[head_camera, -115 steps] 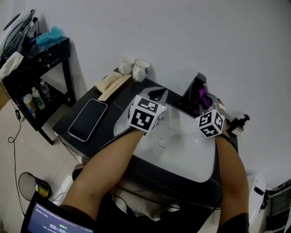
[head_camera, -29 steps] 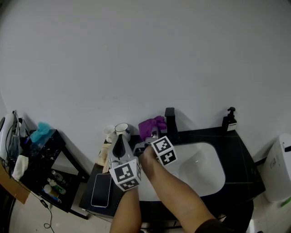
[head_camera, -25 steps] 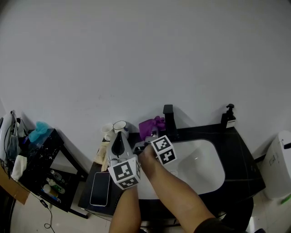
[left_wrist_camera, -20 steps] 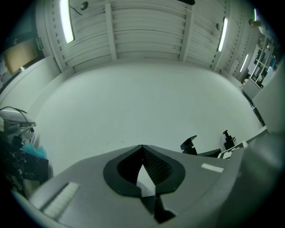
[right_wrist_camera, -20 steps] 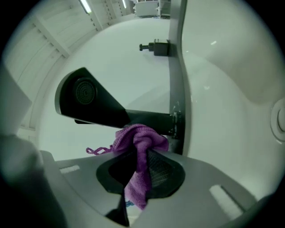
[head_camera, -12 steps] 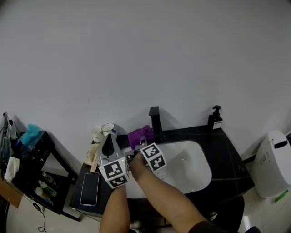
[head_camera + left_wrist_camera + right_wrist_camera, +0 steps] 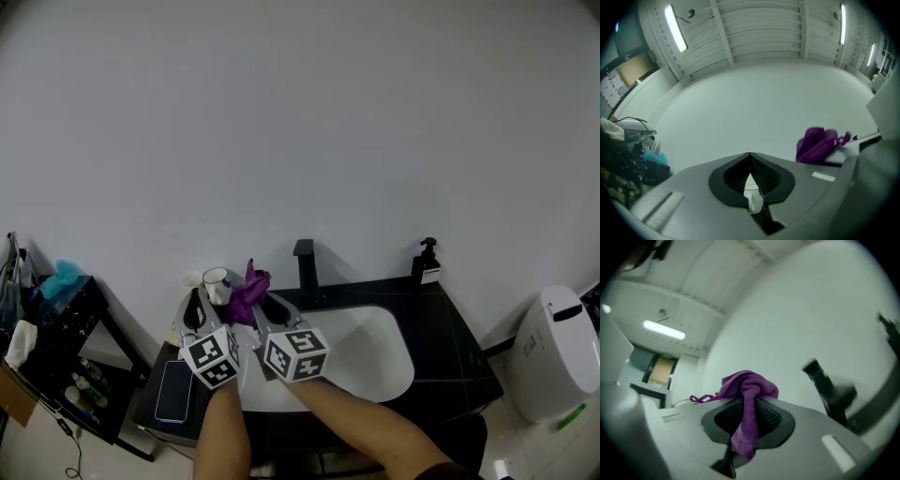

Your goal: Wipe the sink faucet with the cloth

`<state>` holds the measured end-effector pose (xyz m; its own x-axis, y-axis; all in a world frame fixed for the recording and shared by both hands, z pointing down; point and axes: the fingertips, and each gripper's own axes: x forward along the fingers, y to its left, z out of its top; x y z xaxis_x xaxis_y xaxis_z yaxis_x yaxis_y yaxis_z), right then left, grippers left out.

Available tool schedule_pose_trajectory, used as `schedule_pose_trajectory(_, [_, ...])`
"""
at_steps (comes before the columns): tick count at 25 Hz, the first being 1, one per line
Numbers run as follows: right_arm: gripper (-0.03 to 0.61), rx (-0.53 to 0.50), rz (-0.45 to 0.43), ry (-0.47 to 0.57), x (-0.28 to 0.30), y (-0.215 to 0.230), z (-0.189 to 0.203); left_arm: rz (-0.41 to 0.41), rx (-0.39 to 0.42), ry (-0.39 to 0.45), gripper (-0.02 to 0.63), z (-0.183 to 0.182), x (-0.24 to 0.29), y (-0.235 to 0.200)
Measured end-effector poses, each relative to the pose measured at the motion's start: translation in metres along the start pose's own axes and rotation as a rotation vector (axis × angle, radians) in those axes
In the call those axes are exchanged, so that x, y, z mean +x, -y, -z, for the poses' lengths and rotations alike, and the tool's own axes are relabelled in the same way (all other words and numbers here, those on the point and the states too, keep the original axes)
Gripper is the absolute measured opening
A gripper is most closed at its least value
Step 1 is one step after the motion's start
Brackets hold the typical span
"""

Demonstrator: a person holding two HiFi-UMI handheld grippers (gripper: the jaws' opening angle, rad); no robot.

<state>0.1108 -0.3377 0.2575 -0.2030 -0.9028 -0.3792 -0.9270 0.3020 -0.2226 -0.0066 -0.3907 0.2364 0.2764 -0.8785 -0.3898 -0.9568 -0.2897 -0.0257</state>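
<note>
Right jaws: the right gripper is clamping the purple cloth; a bunched wad is standing above the tips and a tail is hanging down between them.
Left jaws: the left gripper is holding its jaws together on nothing.
Cloth's place: it is hanging in the air just left of the black faucet, apart from it, by the left side of the white sink.
Handling: it is looking light, soft and limp, gathering rather than spreading.
Where to hold: a gathered fold seems best, leaving the free wad forward to meet the spout.
Risk: rubbing may be tugging the cloth out of the pinch.
</note>
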Motion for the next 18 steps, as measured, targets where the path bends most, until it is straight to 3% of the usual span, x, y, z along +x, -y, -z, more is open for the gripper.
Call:
schedule_pose_trajectory(3, [0.061,-0.309,-0.108,0.077,-0.021,-0.017,-0.045,0.034,0.022,-0.008,0.017,0.003,0.002,0.009])
schedule_pose_trajectory(6, [0.061,-0.467,-0.098,0.136,-0.046,-0.001,-0.084,0.083,0.039,-0.048,0.017,0.014,0.001,0.030])
schedule_pose_trajectory(9, [0.063,-0.588,-0.016,0.121,-0.076,0.044,-0.106,0.157,-0.118,-0.147,0.018,0.040,0.002,0.057])
schedule_pose_trajectory(11, [0.063,-0.622,0.080,0.066,-0.090,0.085,-0.110,0.212,-0.168,-0.185,0.017,0.051,0.006,0.072])
schedule_pose_trajectory(14, [0.066,-0.620,0.212,-0.060,-0.109,0.140,-0.087,0.298,-0.170,-0.191,0.018,0.052,0.006,0.090])
schedule_pose_trajectory(18, [0.069,-0.531,0.291,-0.167,-0.122,0.178,-0.054,0.348,-0.156,-0.199,0.018,0.055,-0.001,0.103])
